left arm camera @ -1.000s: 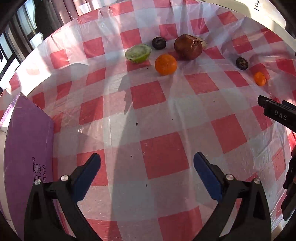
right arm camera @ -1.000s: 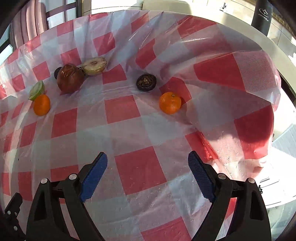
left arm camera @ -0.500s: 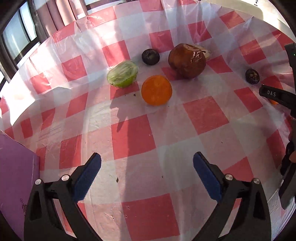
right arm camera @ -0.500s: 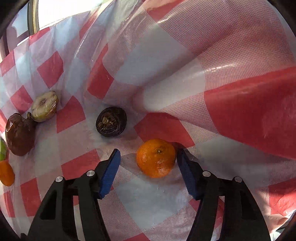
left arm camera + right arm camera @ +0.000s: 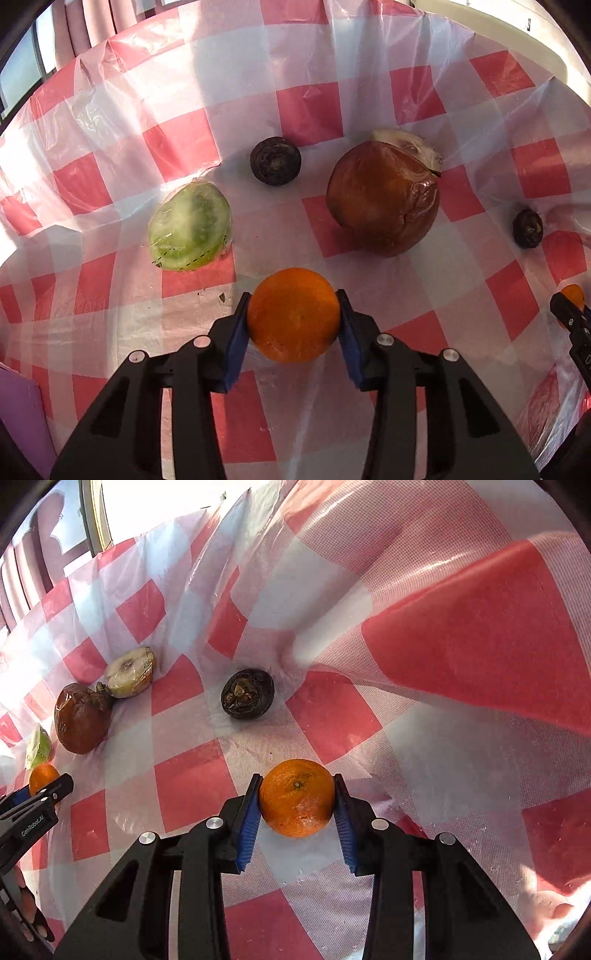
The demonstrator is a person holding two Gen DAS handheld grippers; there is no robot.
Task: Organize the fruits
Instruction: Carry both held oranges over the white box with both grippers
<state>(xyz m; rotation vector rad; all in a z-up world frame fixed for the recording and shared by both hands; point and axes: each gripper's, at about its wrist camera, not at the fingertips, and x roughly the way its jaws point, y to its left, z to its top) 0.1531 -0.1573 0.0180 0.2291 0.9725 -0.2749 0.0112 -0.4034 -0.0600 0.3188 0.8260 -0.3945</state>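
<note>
Left hand-held gripper (image 5: 293, 319) clamped on orange (image 5: 293, 314), right hand-held gripper (image 5: 297, 799) clamped on second orange (image 5: 297, 797), checkered tablecloth (image 5: 314, 103).

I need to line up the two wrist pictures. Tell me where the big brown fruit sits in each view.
Left wrist view: the big brown fruit sits upper right of centre, beyond the orange in the left hand-held gripper.
Right wrist view: the same fruit lies at the left edge.
Shared landmark: the pale cut fruit half beside it.

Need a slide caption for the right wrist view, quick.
Right gripper closed on an orange over the red-checked tablecloth, dark fruit beyond.
</note>
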